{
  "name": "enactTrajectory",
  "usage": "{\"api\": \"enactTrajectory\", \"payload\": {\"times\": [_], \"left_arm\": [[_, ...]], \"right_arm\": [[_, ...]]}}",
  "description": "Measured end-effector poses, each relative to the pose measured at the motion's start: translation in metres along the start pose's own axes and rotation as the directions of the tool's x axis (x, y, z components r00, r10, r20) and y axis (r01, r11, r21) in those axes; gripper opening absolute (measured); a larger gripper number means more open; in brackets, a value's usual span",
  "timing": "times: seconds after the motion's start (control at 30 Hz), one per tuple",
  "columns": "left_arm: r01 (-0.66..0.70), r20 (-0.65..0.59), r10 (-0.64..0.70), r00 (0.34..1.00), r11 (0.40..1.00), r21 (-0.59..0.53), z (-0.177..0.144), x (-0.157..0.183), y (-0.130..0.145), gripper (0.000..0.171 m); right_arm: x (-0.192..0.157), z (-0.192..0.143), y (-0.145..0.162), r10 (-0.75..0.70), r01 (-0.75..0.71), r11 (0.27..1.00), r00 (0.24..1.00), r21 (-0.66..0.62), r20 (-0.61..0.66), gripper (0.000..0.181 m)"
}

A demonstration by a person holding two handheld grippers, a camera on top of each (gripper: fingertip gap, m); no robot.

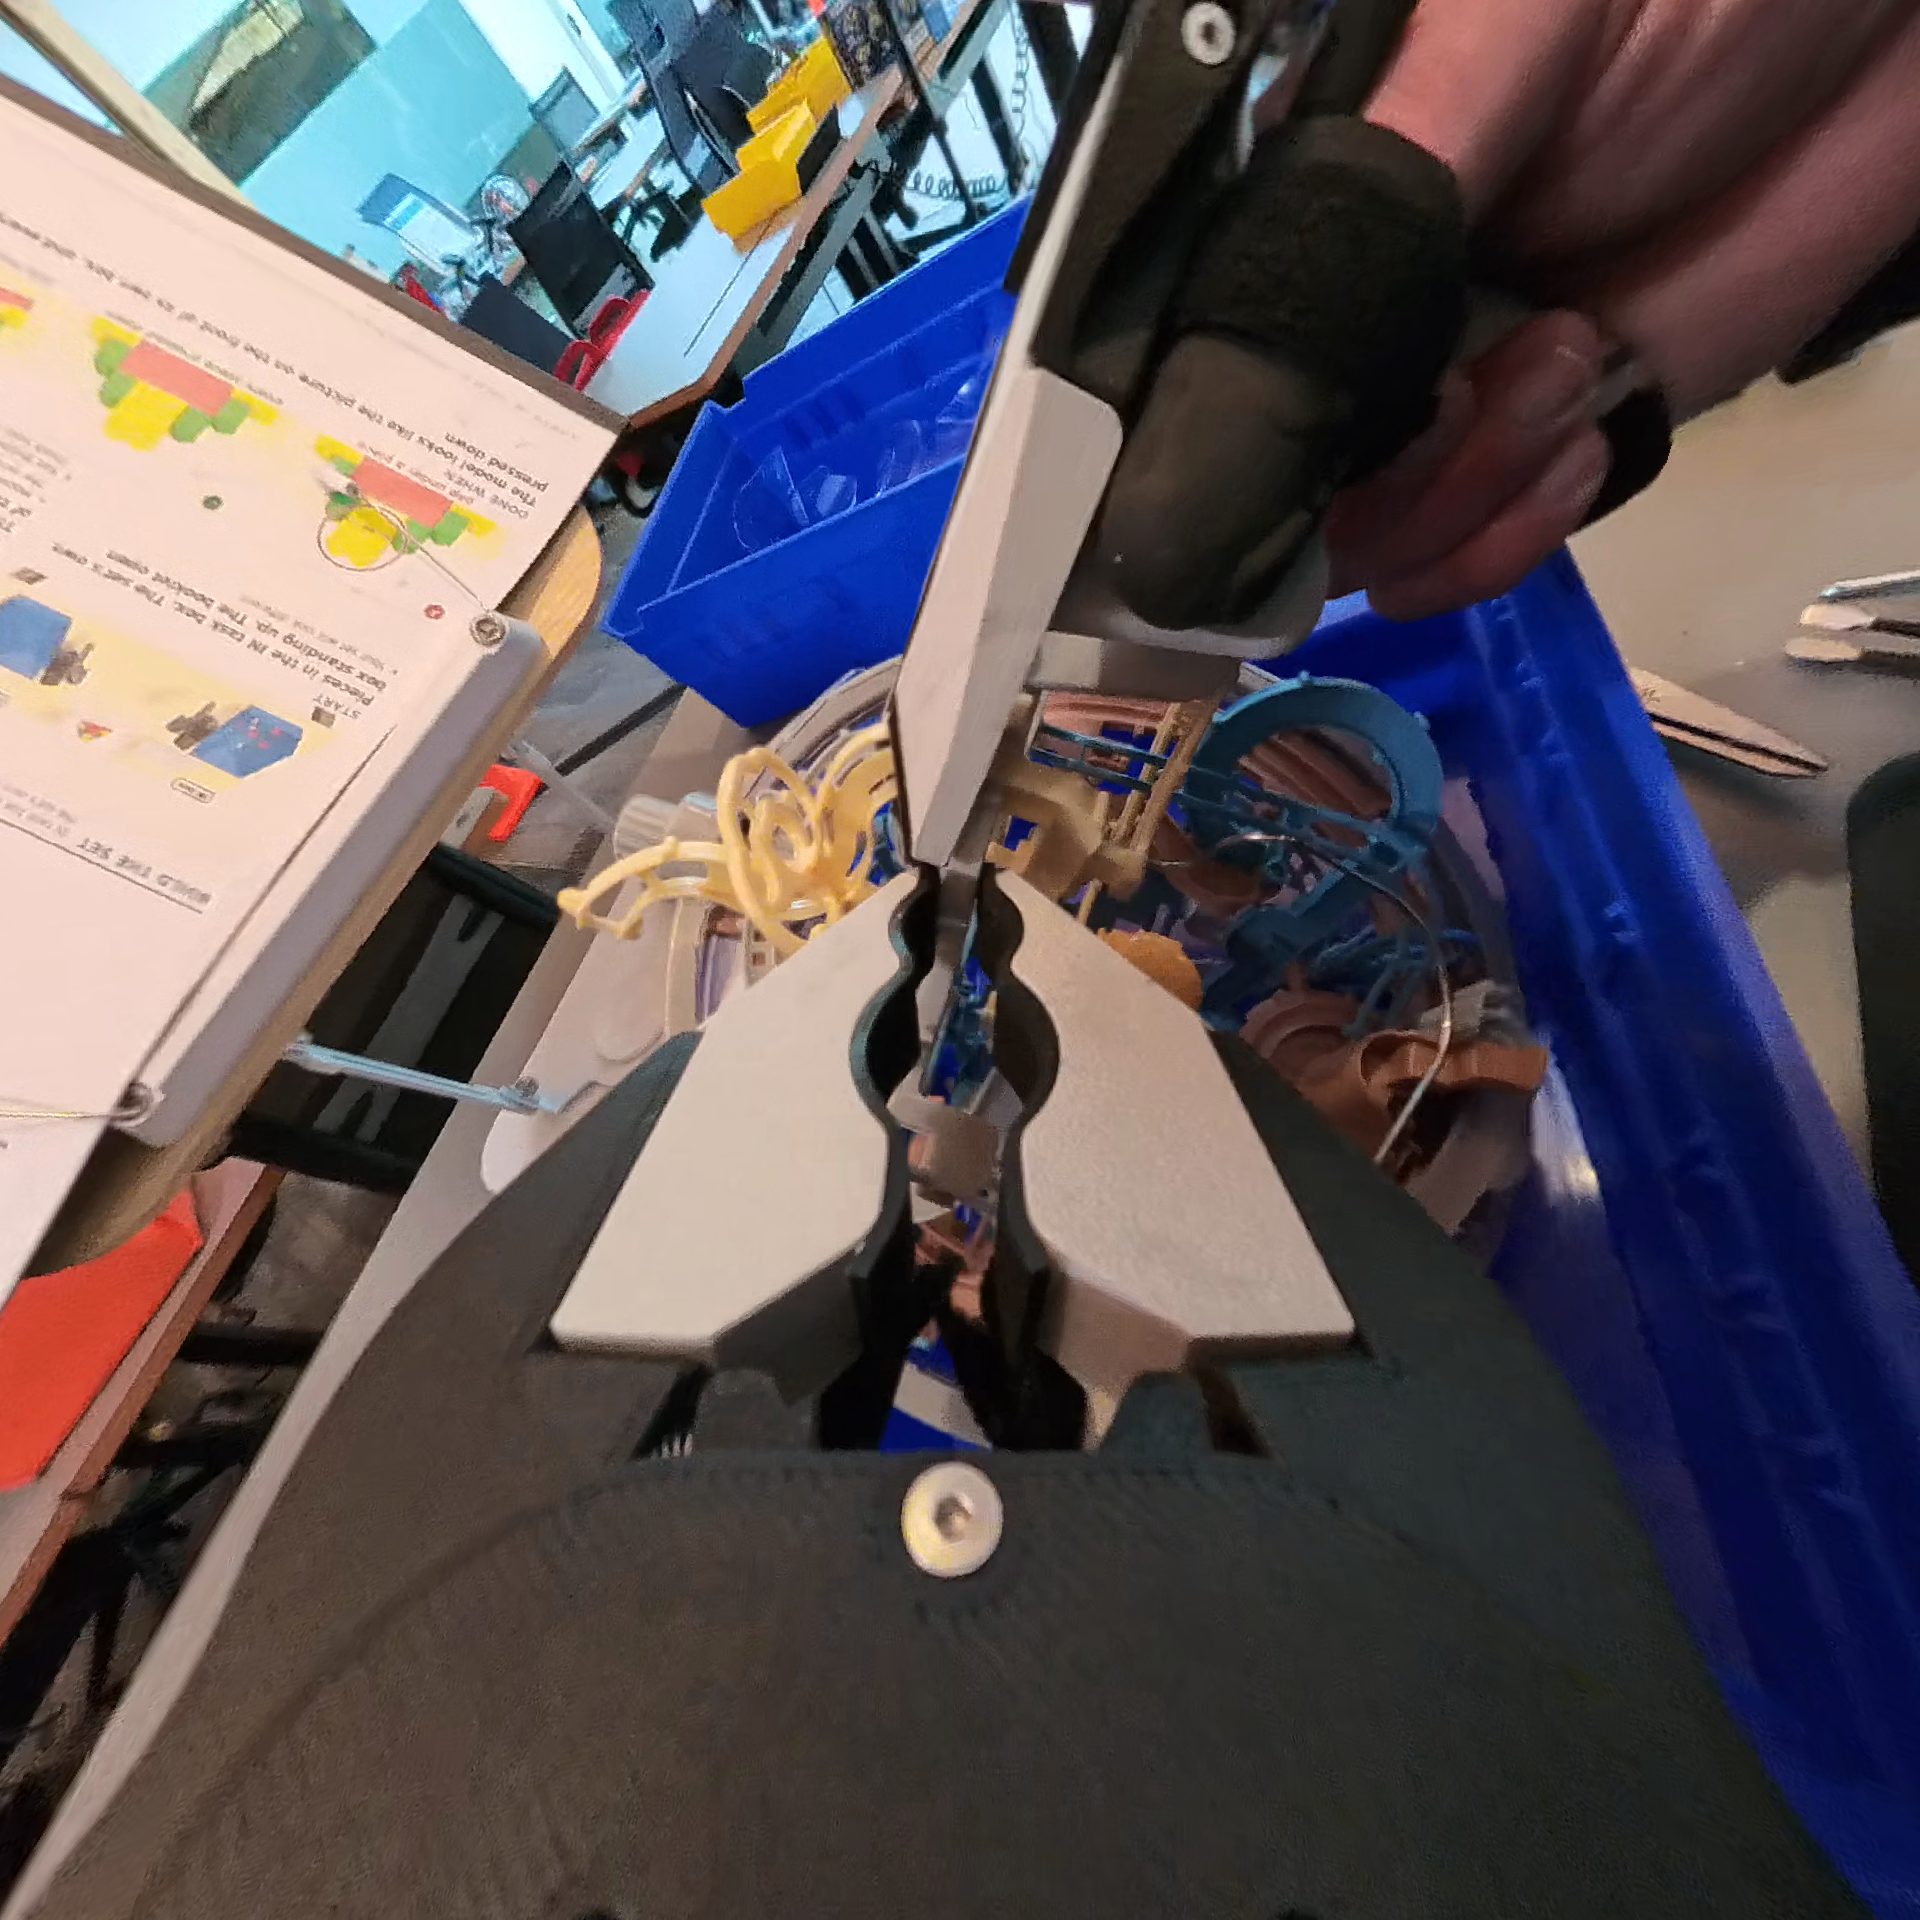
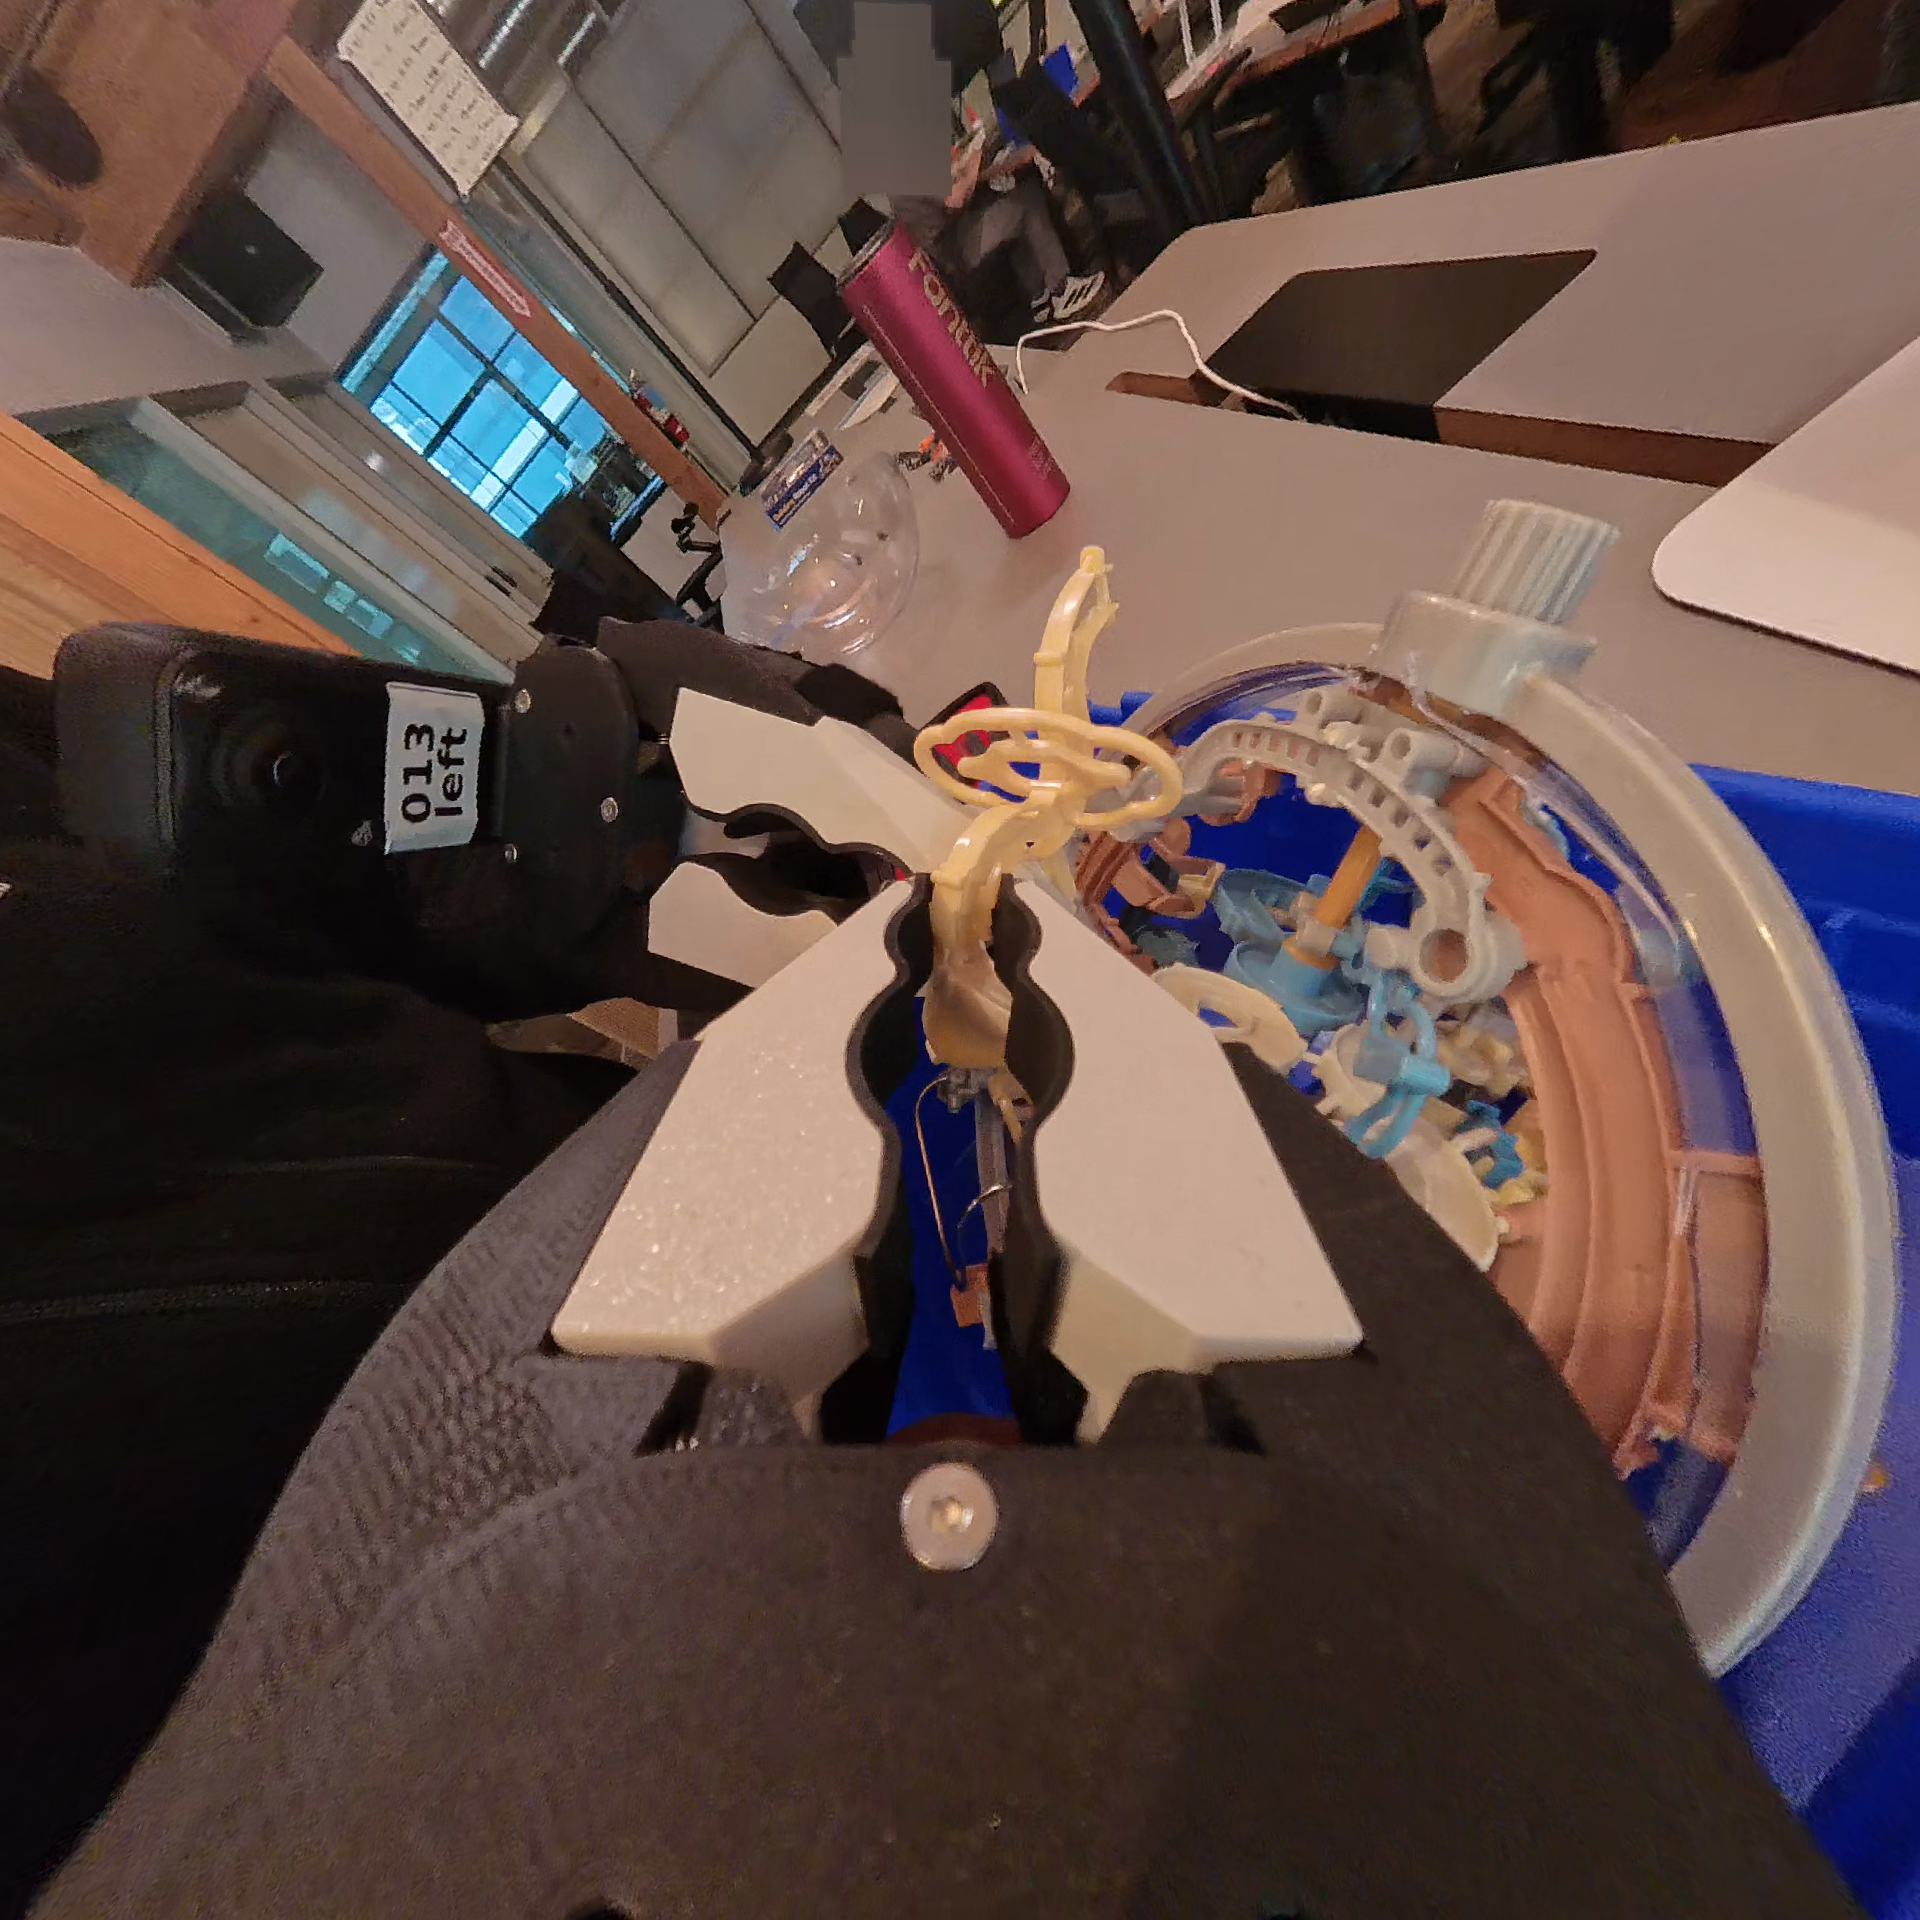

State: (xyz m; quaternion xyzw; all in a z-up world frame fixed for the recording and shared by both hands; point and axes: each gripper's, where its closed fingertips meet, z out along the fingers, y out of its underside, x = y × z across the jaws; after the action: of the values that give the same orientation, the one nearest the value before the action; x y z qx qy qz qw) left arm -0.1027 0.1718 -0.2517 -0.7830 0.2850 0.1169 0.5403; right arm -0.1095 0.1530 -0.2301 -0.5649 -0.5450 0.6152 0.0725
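A half-open ball maze (image 2: 1829, 1195) with a grey rim and brown, blue and grey tracks (image 1: 1340, 831) lies in a blue bin (image 1: 1662, 1091). A cream looped track piece (image 2: 1039, 769) sticks up from its edge and also shows in the left wrist view (image 1: 790, 842). My right gripper (image 2: 961, 899) is shut on the stem of this cream piece. In the left wrist view a hand brings it (image 1: 935, 854) down from the top right. My left gripper (image 1: 956, 899) meets it tip to tip, its jaws nearly shut on a thin grey part of the maze. It also shows in the right wrist view (image 2: 904, 852).
A second blue bin (image 1: 831, 488) stands behind the first. A printed instruction sheet on a board (image 1: 208, 540) leans at the left. On the grey table (image 2: 1299, 540) are a magenta bottle (image 2: 956, 384), a clear half dome (image 2: 831, 566) and a white pad (image 2: 1818, 520). Metal tools (image 1: 1860, 634) lie to the right. The grippers are tip to tip, or close to it.
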Motion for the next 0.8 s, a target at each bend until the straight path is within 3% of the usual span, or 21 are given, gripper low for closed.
{"api": "enactTrajectory", "payload": {"times": [0.23,0.47,0.8], "left_arm": [[0.138,-0.058,-0.134,0.989,0.988,0.074,-0.001,-0.001,-0.004,0.006],[0.288,-0.161,-0.267,0.95,0.949,0.125,-0.01,-0.007,-0.014,0.008],[0.508,-0.359,-0.435,0.826,0.851,0.135,-0.016,-0.007,-0.026,0.012]], "right_arm": [[-0.009,-0.001,-0.005,-0.073,0.07,0.993,0.997,0.091,0.032,0.008],[-0.022,0.0,-0.012,-0.278,0.281,0.952,0.96,0.121,-0.039,0.008],[-0.033,0.0,-0.015,-0.511,0.52,0.853,0.85,0.044,-0.128,0.008]]}}
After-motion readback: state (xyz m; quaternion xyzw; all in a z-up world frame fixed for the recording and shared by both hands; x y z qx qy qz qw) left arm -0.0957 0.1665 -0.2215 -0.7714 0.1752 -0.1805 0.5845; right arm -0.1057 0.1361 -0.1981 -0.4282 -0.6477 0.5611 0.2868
